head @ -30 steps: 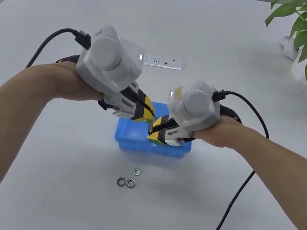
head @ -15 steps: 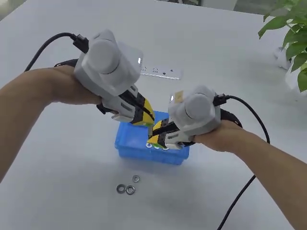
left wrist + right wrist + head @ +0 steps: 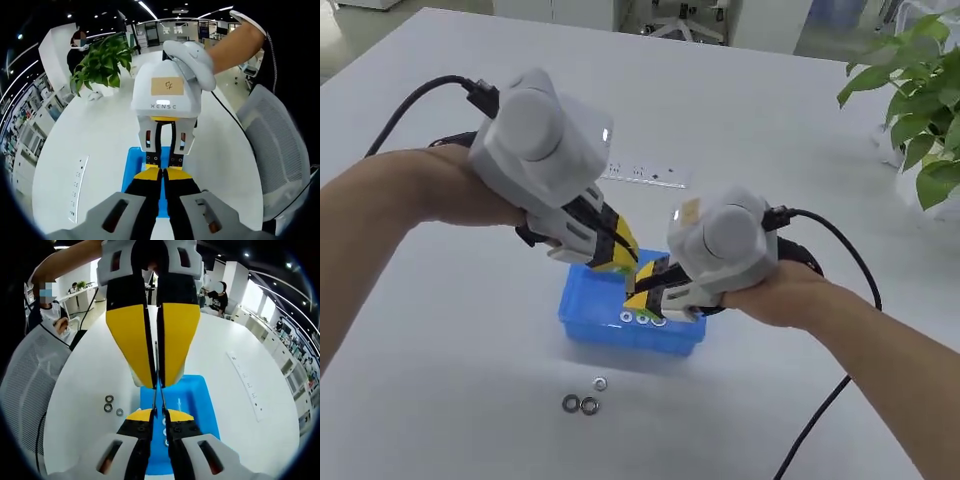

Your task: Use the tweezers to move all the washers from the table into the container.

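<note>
A blue container [image 3: 582,322] sits mid-table and holds three washers [image 3: 642,319]. Three more washers [image 3: 583,402] lie on the white table just in front of it, also seen as small rings [image 3: 108,403] left of the container [image 3: 201,390]. Above the container my left gripper [image 3: 624,263] and right gripper [image 3: 639,290] meet tip to tip. In the right gripper view the thin metal tweezers [image 3: 156,360] run between the left gripper's [image 3: 157,381] yellow jaws down into my right gripper [image 3: 159,416]. Both pairs of jaws are shut on them. In the left gripper view my left gripper [image 3: 162,173] faces the right gripper [image 3: 162,161].
A white power strip [image 3: 645,174] lies behind the container. A potted plant [image 3: 910,100] stands at the table's far right. A black cable [image 3: 820,415] trails from the right gripper across the near right. Office chairs [image 3: 280,150] stand beside the table.
The head camera has tilted, so the scene sits lower. Both grippers stay joined over the container, and the washers inside it have come into sight below the right gripper.
</note>
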`<state>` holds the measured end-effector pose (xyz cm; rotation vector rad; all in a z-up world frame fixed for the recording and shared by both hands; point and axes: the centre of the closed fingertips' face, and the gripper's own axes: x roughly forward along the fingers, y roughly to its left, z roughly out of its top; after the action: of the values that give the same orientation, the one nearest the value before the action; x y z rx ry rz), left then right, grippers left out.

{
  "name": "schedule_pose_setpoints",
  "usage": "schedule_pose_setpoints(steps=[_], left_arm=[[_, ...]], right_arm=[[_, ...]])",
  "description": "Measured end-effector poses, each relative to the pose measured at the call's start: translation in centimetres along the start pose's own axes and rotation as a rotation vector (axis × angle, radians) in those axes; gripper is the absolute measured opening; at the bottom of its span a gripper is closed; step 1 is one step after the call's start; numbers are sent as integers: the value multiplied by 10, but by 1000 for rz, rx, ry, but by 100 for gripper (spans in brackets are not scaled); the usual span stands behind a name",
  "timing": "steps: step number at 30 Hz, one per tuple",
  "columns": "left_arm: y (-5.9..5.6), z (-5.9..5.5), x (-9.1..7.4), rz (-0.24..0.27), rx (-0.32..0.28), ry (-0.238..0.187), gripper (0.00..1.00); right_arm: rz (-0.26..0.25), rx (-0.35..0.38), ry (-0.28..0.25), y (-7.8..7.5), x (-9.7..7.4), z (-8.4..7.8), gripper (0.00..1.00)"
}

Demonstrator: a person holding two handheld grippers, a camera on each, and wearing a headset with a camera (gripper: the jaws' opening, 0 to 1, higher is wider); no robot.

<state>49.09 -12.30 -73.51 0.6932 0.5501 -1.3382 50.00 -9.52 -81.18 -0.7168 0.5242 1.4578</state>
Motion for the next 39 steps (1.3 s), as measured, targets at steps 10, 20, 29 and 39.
schedule_pose_setpoints(steps=[10,20,29,39], left_arm=[[-16,9,-9,4,7,-5,5],[-34,7,-11,-8,4,4,5],[-46,-1,-9,-16,-5,17,5],[-56,-13,-2,-32,-26,25,5]], right_arm=[[-13,-11,-4,14,-11,8,11],[-7,-13,-3,33,-10,9,12],[10,-11,-3,45,-4,6,12],[39,-9,-8,59,9,1,12]])
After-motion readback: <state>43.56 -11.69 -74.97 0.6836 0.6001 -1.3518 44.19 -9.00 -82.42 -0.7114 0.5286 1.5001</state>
